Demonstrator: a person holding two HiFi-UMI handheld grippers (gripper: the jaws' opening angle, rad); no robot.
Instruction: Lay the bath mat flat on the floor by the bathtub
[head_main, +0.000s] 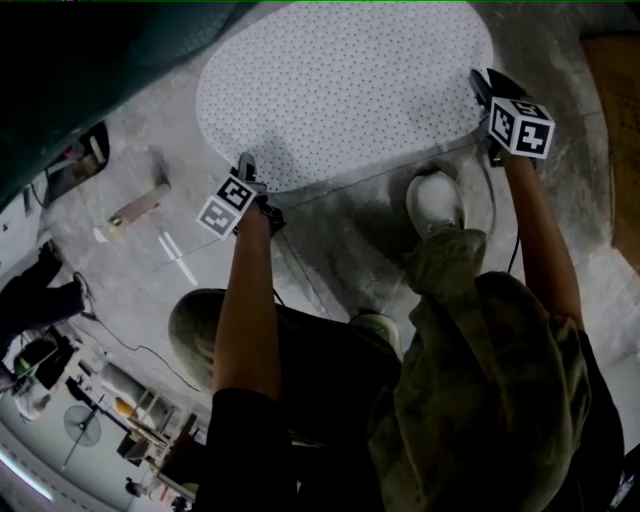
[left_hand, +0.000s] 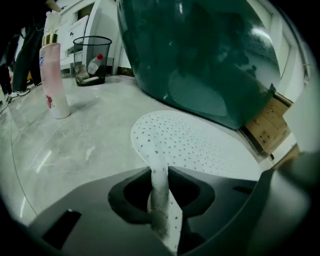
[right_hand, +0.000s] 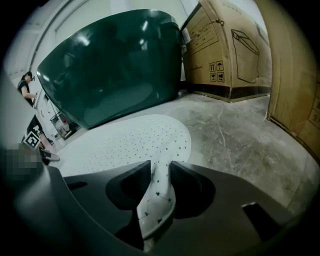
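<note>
The white oval bath mat (head_main: 345, 85) with small dark dots lies spread on the grey floor beside the dark green bathtub (left_hand: 200, 55). My left gripper (head_main: 247, 170) is shut on the mat's near left edge; in the left gripper view a pinched fold of the mat (left_hand: 160, 200) runs between the jaws. At the mat's near right edge my right gripper (head_main: 480, 88) is shut on it, and a fold of the mat (right_hand: 157, 200) sits between those jaws too. The rest of the mat (right_hand: 135, 137) lies flat toward the bathtub (right_hand: 110, 65).
A white shoe (head_main: 436, 203) stands just behind the mat's near edge. A pink bottle (left_hand: 52, 80) and a wire bin (left_hand: 92, 60) stand to the left. Cardboard boxes (right_hand: 230, 45) stand to the right of the tub. A person (head_main: 40, 290) is at the far left.
</note>
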